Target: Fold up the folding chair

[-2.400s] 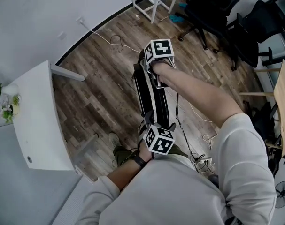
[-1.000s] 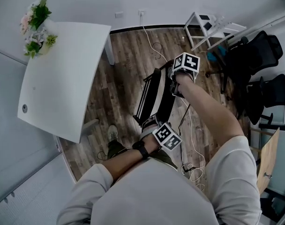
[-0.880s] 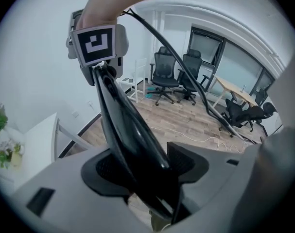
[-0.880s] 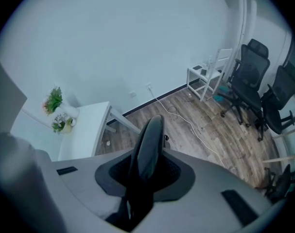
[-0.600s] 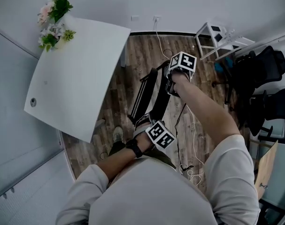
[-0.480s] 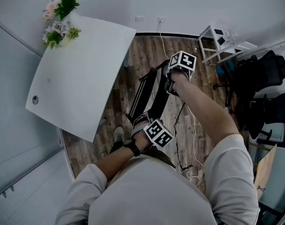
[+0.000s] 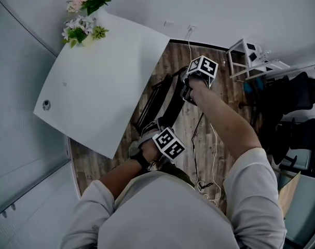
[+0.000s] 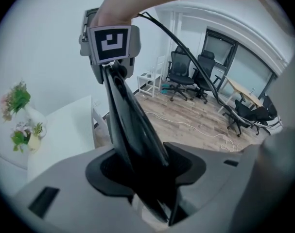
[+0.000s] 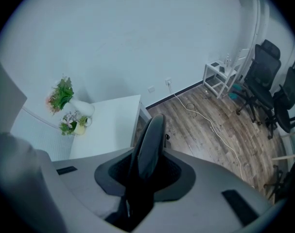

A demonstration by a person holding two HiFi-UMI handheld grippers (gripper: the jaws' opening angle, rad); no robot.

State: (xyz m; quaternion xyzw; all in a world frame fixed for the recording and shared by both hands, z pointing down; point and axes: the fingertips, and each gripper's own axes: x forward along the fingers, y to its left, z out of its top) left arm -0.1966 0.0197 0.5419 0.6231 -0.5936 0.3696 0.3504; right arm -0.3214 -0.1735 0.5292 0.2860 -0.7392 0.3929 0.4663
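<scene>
While its jaws are closing, left hand-held gripper (image 7: 149,131) has one end of the folded black folding chair (image 7: 166,100) between them. Right hand-held gripper (image 7: 187,90): clamped on the chair's other end. Chair location: over wood floor (image 7: 204,134), just beside the white bench (image 7: 100,82). Flower vases (image 7: 87,7): at bench's far corner.

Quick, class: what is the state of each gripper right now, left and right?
Left gripper: jaws closing, gripping the folding chair between them.
Right gripper: jaws shut on the folding chair's edge.
</scene>
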